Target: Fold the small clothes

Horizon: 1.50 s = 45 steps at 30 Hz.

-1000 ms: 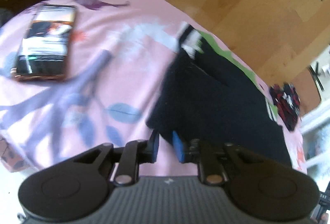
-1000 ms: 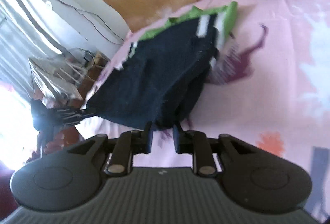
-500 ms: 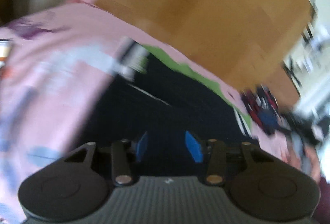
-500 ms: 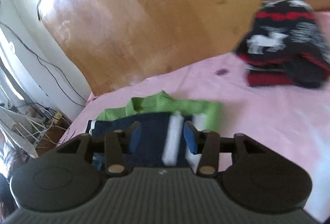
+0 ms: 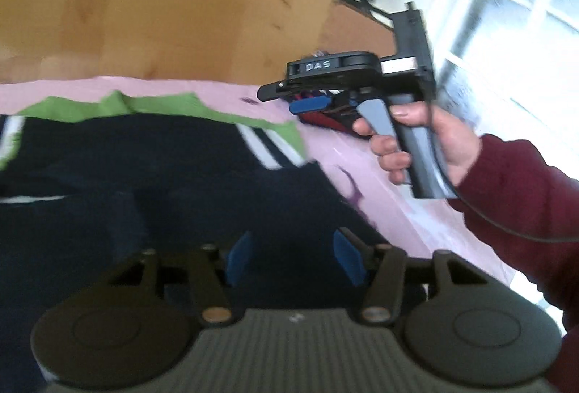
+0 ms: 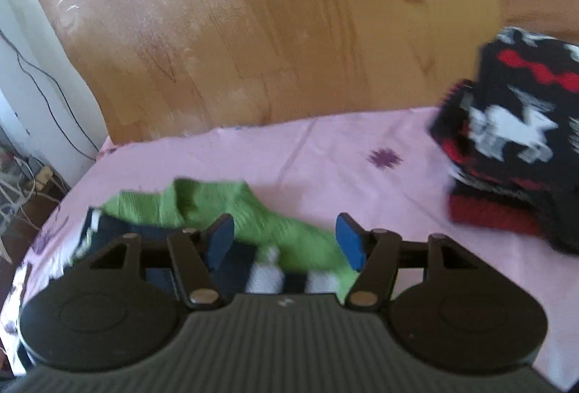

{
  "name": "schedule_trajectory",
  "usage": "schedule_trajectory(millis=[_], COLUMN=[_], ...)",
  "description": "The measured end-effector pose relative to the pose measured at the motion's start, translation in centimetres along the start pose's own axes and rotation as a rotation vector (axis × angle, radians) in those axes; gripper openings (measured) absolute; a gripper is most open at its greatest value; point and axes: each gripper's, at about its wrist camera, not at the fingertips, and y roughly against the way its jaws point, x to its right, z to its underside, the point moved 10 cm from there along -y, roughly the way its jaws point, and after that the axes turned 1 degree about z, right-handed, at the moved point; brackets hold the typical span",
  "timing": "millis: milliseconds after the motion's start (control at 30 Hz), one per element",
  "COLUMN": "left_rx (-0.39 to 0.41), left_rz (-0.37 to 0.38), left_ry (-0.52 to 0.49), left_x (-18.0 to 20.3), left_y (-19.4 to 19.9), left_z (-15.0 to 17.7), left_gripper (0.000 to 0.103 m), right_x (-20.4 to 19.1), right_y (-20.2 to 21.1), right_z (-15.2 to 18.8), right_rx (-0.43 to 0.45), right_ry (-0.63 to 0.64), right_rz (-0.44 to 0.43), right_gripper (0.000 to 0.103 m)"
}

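Observation:
A dark navy garment (image 5: 152, 190) with white stripes and a green lining (image 5: 163, 105) lies folded on the pink bedsheet (image 5: 380, 176). My left gripper (image 5: 295, 259) hovers over its near part, jaws opening, with nothing pinched between the blue pads. In the right wrist view the same garment (image 6: 231, 208) shows its green edge under my right gripper (image 6: 286, 241), whose jaws are also opening and hold nothing. The right gripper (image 5: 307, 101) appears in the left wrist view too, held by a hand (image 5: 427, 143) in a dark red sleeve, above the sheet.
A folded black, red and white knit item (image 6: 521, 139) sits on the sheet at the right. A wooden headboard (image 6: 253, 31) rises behind the bed. Cables (image 6: 32, 176) lie by the wall at the left. A window (image 5: 517, 13) is at the right.
Both grippers let go of the navy garment and opened. The garment now lies flat with its green edge showing. Both hands swung toward the headboard side; the phone left the view.

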Motion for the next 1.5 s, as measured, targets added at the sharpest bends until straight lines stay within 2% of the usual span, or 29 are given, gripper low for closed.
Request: schedule_trajectory(millis=[133,300,433,633,667,700,733,767,800,867,1000,1133,1200,1233,1300,1333,1400,1433,1500], left_rx=[-0.051,-0.099,-0.06,0.003,0.009,0.017,0.025,0.033,0.041,0.056,0.076,0.092,0.095,0.1,0.111,0.111,0.09,0.081,0.056], left_rz=[0.009,-0.002,-0.024,-0.144,-0.158,-0.175,-0.189,-0.204,-0.215,-0.239,-0.298,-0.4,-0.456,-0.479,-0.511,-0.52,-0.528,-0.526,-0.506], left_ry=[-0.046,-0.019,-0.008,0.113,0.131,0.145,0.152,0.156,0.157,0.162,0.189,0.27,0.31,0.328,0.362,0.372,0.388,0.39,0.381], left_x=[1.8,1.3,0.0,-5.4,-6.2,-6.9,-7.5,-7.9,-8.3,-9.2,-11.5,-15.6,-17.4,-18.1,-19.4,-19.8,-20.2,-20.2,-19.7], left_y=[-1.2,-1.1,0.4,4.0,4.4,4.8,5.2,5.5,6.2,7.4,9.5,12.3,13.7,14.3,15.6,15.9,15.7,15.6,14.7], left_z=[1.1,2.6,2.0,1.2,1.1,1.0,0.9,0.8,0.8,0.9,1.5,2.6,3.3,3.7,4.5,4.8,5.6,5.9,6.4], left_gripper=[0.052,0.052,0.054,0.055,0.055,0.055,0.055,0.055,0.055,0.055,0.055,0.058,0.063,0.068,0.075,0.077,0.077,0.073,0.057], right_x=[0.8,0.0,-1.1,-2.8,-3.1,-3.4,-3.8,-4.1,-4.4,-5.1,-6.0,-3.1,-2.6,-2.8,-3.7,-4.1,-4.6,-4.8,-4.8], right_y=[3.6,7.1,9.1,11.2,11.5,11.6,11.8,11.9,11.8,12.0,13.9,13.0,13.1,13.3,13.6,13.6,13.0,12.7,11.8], right_z=[2.9,7.7,10.7,14.4,14.8,15.2,15.4,15.5,15.6,15.9,17.2,19.2,18.9,18.5,17.8,17.6,17.2,17.0,16.4], right_rx=[-0.005,-0.026,-0.038,-0.052,-0.052,-0.049,-0.044,-0.039,-0.044,-0.071,-0.111,-0.15,-0.133,-0.112,-0.08,-0.075,-0.078,-0.077,-0.078], right_ry=[-0.063,-0.084,-0.094,-0.083,-0.08,-0.074,-0.066,-0.062,-0.065,-0.089,-0.118,-0.155,-0.223,-0.22,-0.166,-0.141,-0.104,-0.1,-0.116], right_rz=[-0.078,-0.164,-0.192,-0.229,-0.232,-0.242,-0.253,-0.258,-0.271,-0.309,-0.381,-0.255,-0.29,-0.299,-0.31,-0.31,-0.303,-0.302,-0.316], right_gripper=[0.064,0.061,0.061,0.06,0.053,0.04,0.033,0.017,0.013,0.011,0.011,0.011,0.019,0.022,0.037,0.039,0.039,0.039,0.039])
